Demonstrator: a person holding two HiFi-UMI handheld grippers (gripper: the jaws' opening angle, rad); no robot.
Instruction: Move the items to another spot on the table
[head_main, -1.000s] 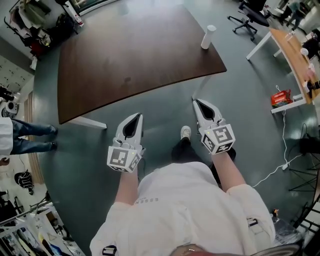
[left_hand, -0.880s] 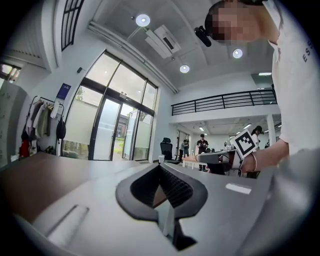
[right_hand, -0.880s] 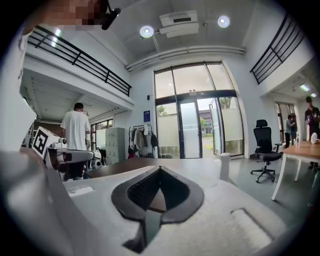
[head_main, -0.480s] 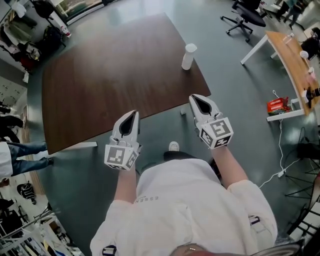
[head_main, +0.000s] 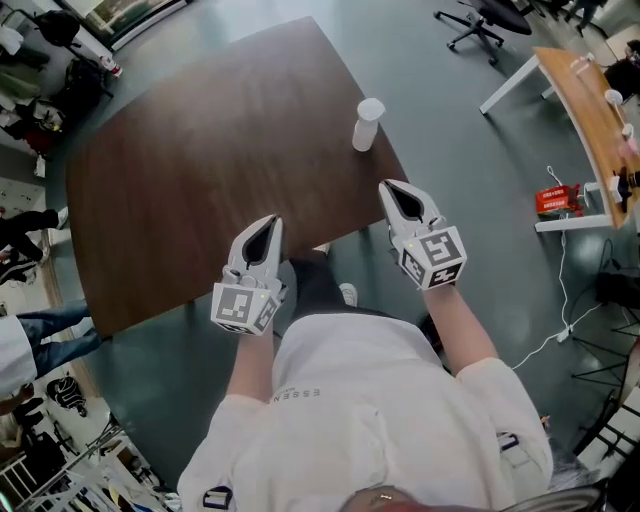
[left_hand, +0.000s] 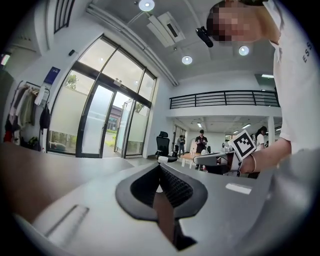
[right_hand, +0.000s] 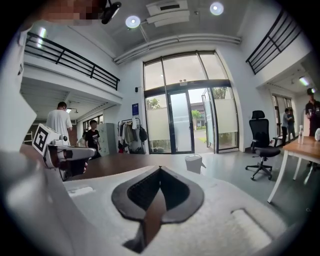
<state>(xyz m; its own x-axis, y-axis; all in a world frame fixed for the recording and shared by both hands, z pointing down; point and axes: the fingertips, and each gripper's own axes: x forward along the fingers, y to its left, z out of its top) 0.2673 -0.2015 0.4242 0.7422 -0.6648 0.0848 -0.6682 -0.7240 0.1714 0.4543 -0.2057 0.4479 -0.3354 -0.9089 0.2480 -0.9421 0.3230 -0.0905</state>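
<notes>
A white paper cup (head_main: 367, 123) stands upright near the right edge of the dark brown table (head_main: 200, 170). It also shows in the right gripper view as the cup (right_hand: 193, 162), ahead and slightly right of the jaws. My left gripper (head_main: 272, 221) is shut and empty over the table's near edge, well left of the cup. My right gripper (head_main: 389, 187) is shut and empty at the table's near right corner, a short way short of the cup. In each gripper view the left gripper (left_hand: 160, 166) and the right gripper (right_hand: 160, 169) have their jaws closed together with nothing between them.
A black office chair (head_main: 480, 20) and a light wooden desk (head_main: 590, 100) stand to the right, with a red box (head_main: 556, 199) and a white cable (head_main: 560, 330) on the floor. Coats and people's legs (head_main: 40, 330) are at the left.
The person has stepped up to the table. Both grippers, which were over the floor, now reach the table's near edge, and the cup lies much nearer to the right gripper.
</notes>
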